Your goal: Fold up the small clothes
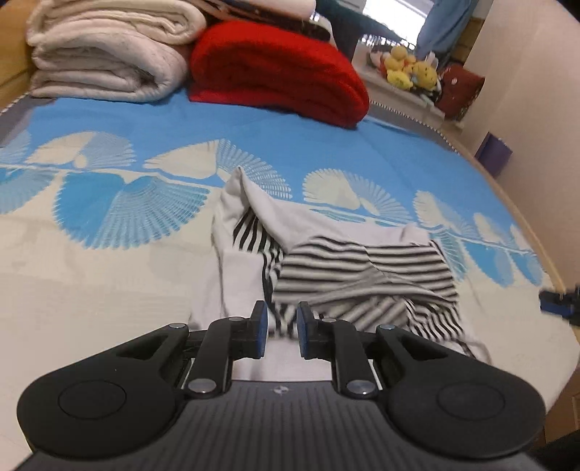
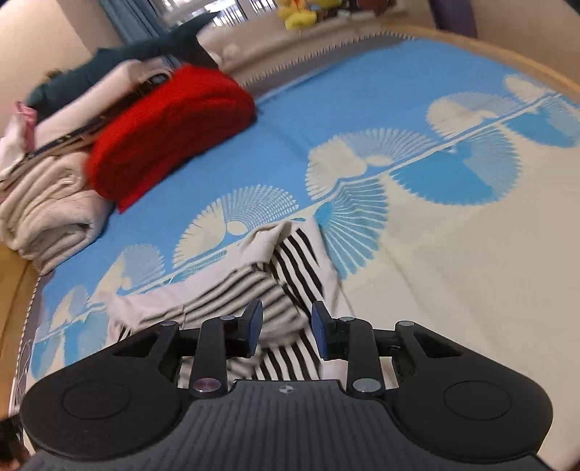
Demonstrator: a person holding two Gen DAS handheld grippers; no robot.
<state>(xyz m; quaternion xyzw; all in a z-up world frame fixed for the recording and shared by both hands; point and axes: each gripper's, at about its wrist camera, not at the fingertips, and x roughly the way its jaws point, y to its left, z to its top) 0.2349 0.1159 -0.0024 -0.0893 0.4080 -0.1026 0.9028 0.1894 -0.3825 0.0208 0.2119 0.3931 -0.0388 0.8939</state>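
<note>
Grippers came first in both views. The left gripper (image 1: 282,319) had its blue pads a narrow gap apart, nothing pinched between them, poised above the garment (image 1: 348,268). The right gripper (image 2: 287,322) stood a little wider, also gripping nothing, with the garment's (image 2: 253,290) striped cloth showing through the gap below.

That garment, white with black stripes, lay crumpled and half turned over on the bedspread (image 1: 108,275), on the cream part by the row of blue fan shapes. Nothing else lay on the cloth around it.

Farther back, well apart from the garment, sat a folded red blanket (image 1: 275,69), with a cream blanket (image 1: 105,54) stack just beside it and more fabric piled on top. Beyond the bed, yellow plush toys (image 1: 409,69) sat on a ledge near a window and blue curtain (image 1: 442,25).
</note>
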